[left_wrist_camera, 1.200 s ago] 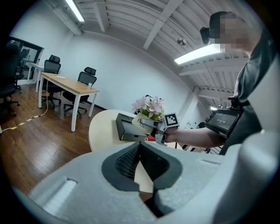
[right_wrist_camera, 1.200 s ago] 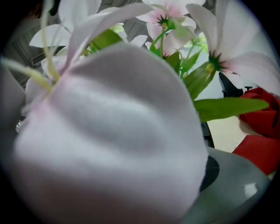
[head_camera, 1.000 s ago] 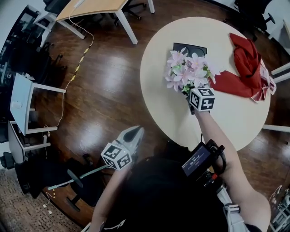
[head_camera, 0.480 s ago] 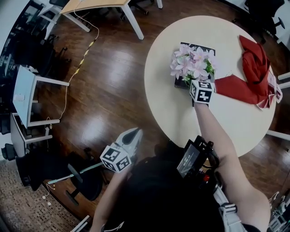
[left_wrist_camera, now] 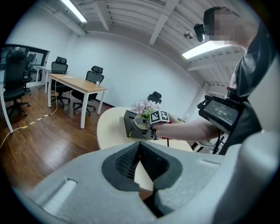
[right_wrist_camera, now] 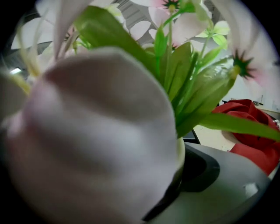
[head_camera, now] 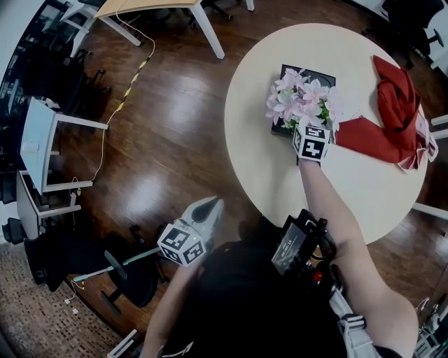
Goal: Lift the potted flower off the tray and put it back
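Observation:
A potted flower (head_camera: pixel 302 103) with pink and white blooms is over the near part of a black tray (head_camera: pixel 316 72) on the round beige table (head_camera: pixel 269 168). My right gripper (head_camera: pixel 308 133) is shut on its pale pot (right_wrist_camera: pixel 100 131); one grey finger (right_wrist_camera: pixel 218 179) presses the pot's side under green leaves. In the left gripper view the pot (left_wrist_camera: pixel 141 124) is inside the tray (left_wrist_camera: pixel 130 127); I cannot tell whether it rests there. My left gripper (head_camera: pixel 208 204) hangs over the wooden floor, well short of the table, shut and holding nothing (left_wrist_camera: pixel 140 151).
A red cloth (head_camera: pixel 392 105) lies bunched on the table right of the tray. A wooden desk (head_camera: pixel 140 8) with office chairs stands at the back, a white desk (head_camera: pixel 35 150) at the left. A cable (head_camera: pixel 119 105) runs across the floor.
My right gripper has carried the potted flower away from me, from the table in front of the tray to over the tray. The left gripper has stayed put.

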`<action>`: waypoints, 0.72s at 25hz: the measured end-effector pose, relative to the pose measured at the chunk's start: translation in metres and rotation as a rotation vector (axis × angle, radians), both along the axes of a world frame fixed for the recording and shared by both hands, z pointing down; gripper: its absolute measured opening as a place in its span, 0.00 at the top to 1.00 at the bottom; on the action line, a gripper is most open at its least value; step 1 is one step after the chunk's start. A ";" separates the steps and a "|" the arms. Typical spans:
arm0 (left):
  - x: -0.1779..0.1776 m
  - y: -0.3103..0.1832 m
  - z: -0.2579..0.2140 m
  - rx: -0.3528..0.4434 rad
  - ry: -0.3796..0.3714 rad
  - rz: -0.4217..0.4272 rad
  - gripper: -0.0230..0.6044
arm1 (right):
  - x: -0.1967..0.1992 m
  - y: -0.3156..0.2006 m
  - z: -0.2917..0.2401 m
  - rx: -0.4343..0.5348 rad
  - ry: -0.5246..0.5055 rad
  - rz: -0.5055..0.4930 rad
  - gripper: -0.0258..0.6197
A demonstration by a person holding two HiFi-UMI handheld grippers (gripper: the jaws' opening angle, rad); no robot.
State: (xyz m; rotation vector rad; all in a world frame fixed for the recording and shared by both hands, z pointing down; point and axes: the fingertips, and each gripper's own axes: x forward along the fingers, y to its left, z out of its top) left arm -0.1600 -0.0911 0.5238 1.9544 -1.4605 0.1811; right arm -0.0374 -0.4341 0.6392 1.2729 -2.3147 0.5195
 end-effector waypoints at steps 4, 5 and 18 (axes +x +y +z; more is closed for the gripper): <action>0.001 0.001 0.000 0.001 -0.003 -0.008 0.96 | 0.003 0.000 0.004 -0.006 0.024 0.003 0.10; 0.001 0.002 -0.001 0.002 -0.004 -0.010 0.96 | 0.004 -0.001 0.004 -0.006 0.027 0.003 0.10; 0.008 0.008 -0.003 0.037 0.001 0.004 0.96 | 0.014 0.031 -0.001 -0.040 0.026 -0.041 0.10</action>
